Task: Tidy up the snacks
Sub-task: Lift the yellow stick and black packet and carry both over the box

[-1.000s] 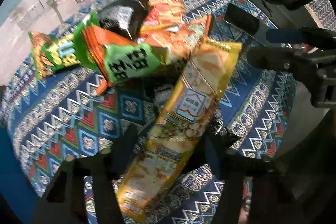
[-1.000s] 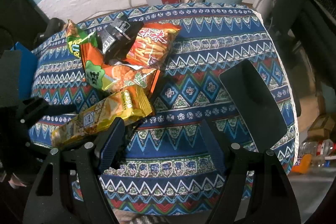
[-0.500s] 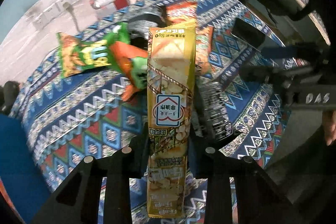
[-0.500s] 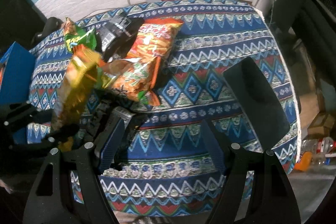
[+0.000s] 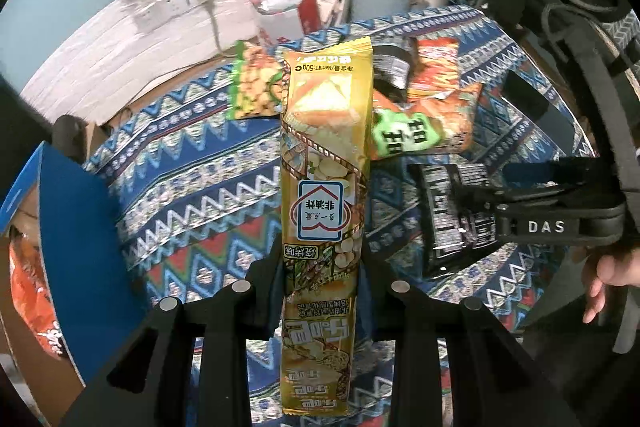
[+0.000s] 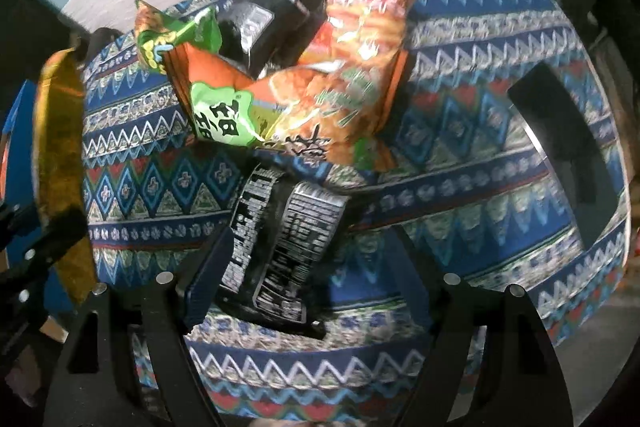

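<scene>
Two grippers in play. Left gripper (image 5: 322,291) is clamped on the long yellow snack pack (image 5: 324,163), gripping it in its lower half; the pack stands up along the camera axis, clear of the patterned tablecloth (image 5: 200,195). From the right wrist view the same pack (image 6: 60,155) hangs at the far left, off the cloth, with the left gripper's black frame around its lower part.

Right gripper (image 6: 308,267) has its jaws wide and just opening a bit further. It points steeply down over the black snack pack (image 6: 280,247), which lies flat on the cloth with its white label text facing up. The pack sits between the fingers, nearer the left finger (image 6: 208,275); cannot tell whether that finger touches it, and the right finger is clear of it. In the left wrist view the right gripper's body marked DAS (image 5: 556,223) sits over that black pack (image 5: 452,211), with part of a hand (image 5: 608,267) behind it.

Rest of the pile sits further back on the cloth: orange bag with green label (image 6: 240,107), orange-red chip bag (image 6: 360,27), a second black pouch (image 6: 264,23), and a green bag (image 6: 172,35), all overlapping. Blue box (image 5: 76,227) sits at the left edge of the left wrist view, an orange packet (image 5: 36,299) visible inside it. Dark flat rectangle (image 6: 560,147) lies on the cloth to the right, well apart from the snacks.
</scene>
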Motion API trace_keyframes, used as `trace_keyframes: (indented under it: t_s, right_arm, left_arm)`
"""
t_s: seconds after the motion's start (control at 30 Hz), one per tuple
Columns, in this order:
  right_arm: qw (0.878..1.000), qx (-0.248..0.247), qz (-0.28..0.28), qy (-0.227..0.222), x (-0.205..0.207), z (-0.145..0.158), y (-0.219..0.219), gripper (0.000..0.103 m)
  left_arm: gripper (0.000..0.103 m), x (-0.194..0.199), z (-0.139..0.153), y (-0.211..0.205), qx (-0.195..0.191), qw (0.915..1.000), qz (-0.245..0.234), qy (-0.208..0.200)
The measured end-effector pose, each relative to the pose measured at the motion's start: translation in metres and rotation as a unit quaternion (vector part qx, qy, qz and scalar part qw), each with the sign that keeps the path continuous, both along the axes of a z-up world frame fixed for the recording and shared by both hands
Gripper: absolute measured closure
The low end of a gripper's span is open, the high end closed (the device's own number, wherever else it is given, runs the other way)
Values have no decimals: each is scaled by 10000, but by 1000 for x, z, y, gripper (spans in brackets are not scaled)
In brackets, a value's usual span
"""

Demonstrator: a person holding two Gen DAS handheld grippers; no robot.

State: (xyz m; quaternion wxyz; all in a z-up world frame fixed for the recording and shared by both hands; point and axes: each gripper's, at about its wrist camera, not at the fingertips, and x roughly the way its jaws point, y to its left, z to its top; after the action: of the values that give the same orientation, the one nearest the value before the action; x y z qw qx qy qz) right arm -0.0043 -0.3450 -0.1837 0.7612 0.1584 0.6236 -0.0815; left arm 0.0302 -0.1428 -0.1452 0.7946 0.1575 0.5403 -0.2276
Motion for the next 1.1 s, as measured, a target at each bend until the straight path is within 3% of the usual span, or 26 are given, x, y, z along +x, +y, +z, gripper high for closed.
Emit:
trace_keyframes:
  t_s: [0.37,0.57,0.63,0.67,0.87,1.1]
  right_arm:
    - [9988,-255,35,409,22,-33,28,25]
    - [9944,-766,534,497,24,-40,49,28]
    - [9924,-850,777,444,22,-37,63,39]
    - [9915,-881,855,430,20,-38,71,40]
    - [9876,-876,1276,253,10,-23,93,40]
    - [9813,-1126,1542,-248,9,19,113,40]
  left_arm:
    - [72,6,-1,30,-98,9996,266,40]
    - [72,6,1,37,-148,9993,330,47]
    - [72,7,3,40,-169,9992,372,52]
    - [72,7,3,42,-175,9991,393,53]
    - [72,5,10,47,-191,9988,461,-6]
    - [72,0,22,52,-227,9984,505,-132]
